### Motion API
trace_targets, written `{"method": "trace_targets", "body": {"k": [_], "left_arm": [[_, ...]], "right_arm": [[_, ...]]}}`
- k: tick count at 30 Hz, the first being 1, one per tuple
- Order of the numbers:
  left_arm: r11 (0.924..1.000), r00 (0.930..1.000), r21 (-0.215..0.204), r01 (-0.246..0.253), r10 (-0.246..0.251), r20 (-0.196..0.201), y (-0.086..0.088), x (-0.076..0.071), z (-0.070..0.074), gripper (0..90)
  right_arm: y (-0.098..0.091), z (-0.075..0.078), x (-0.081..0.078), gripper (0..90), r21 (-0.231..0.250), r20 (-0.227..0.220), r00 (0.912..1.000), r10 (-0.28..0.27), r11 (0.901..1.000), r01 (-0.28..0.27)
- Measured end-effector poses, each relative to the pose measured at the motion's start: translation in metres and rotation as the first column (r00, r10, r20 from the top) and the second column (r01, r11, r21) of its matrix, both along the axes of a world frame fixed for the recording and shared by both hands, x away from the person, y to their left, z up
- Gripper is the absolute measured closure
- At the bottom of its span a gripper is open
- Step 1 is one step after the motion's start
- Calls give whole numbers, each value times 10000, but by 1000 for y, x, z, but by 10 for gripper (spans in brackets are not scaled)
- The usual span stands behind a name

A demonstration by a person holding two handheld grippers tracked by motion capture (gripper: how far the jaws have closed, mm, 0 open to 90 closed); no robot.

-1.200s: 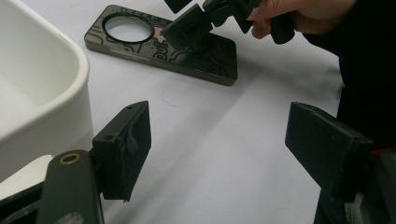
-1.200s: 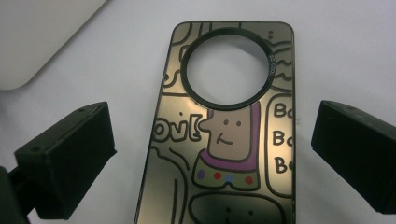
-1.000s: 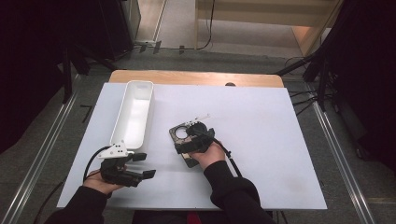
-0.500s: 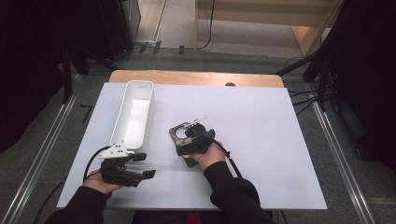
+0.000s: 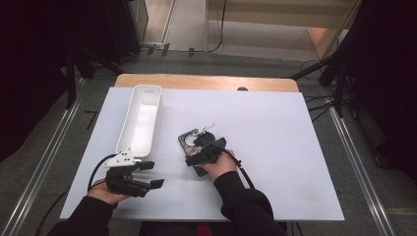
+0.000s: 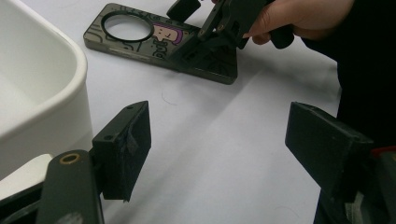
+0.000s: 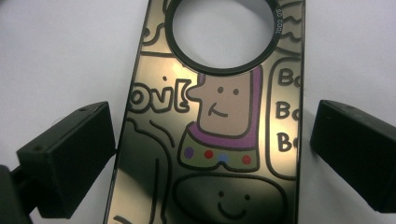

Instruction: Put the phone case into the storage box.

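Dark and glossy, the phone case (image 7: pixel 210 140) lies flat on the white desk (image 5: pixel 295 147) near its centre, just right of the white tray (image 5: pixel 142 118). I have my right gripper (image 5: pixel 199 150) poised over it, jaws spread to either long edge, not yet pinching: I judge this the approach to the grasp. Next I must lower and close squarely across its width. Its long axis runs roughly 11 to 5, ring cut-out towards 11. My left gripper (image 5: pixel 147 179) rests released at 7 o'clock.
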State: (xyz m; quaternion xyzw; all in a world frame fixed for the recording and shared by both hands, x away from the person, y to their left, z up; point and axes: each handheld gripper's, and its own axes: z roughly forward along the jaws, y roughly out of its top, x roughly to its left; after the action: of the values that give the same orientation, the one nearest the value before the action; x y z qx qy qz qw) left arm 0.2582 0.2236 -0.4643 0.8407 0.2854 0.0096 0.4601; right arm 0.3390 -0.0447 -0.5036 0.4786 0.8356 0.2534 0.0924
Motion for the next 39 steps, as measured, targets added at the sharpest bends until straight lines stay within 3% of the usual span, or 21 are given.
{"method": "trace_targets", "body": {"k": [6, 9, 23, 39], "left_arm": [[10000, 10000, -3, 1, -1, 0, 0, 0, 0, 225], [10000, 10000, 11, 17, -17, 7, 0, 0, 0, 225], [10000, 10000, 23, 7, -7, 8, 0, 0, 0, 225], [10000, 10000, 20, 2, -2, 4, 0, 0, 0, 225]], "right_arm": [[3, 0, -1, 1, -151, 53, 9999, -118, 9998, 119], [3, 1, -3, 47, -174, 99, 9999, -115, 9998, 117], [11, 0, -7, 49, -733, 269, 9996, -89, 9972, 108], [11, 1, -8, 83, -707, 221, 9992, -328, 9969, 343]]}}
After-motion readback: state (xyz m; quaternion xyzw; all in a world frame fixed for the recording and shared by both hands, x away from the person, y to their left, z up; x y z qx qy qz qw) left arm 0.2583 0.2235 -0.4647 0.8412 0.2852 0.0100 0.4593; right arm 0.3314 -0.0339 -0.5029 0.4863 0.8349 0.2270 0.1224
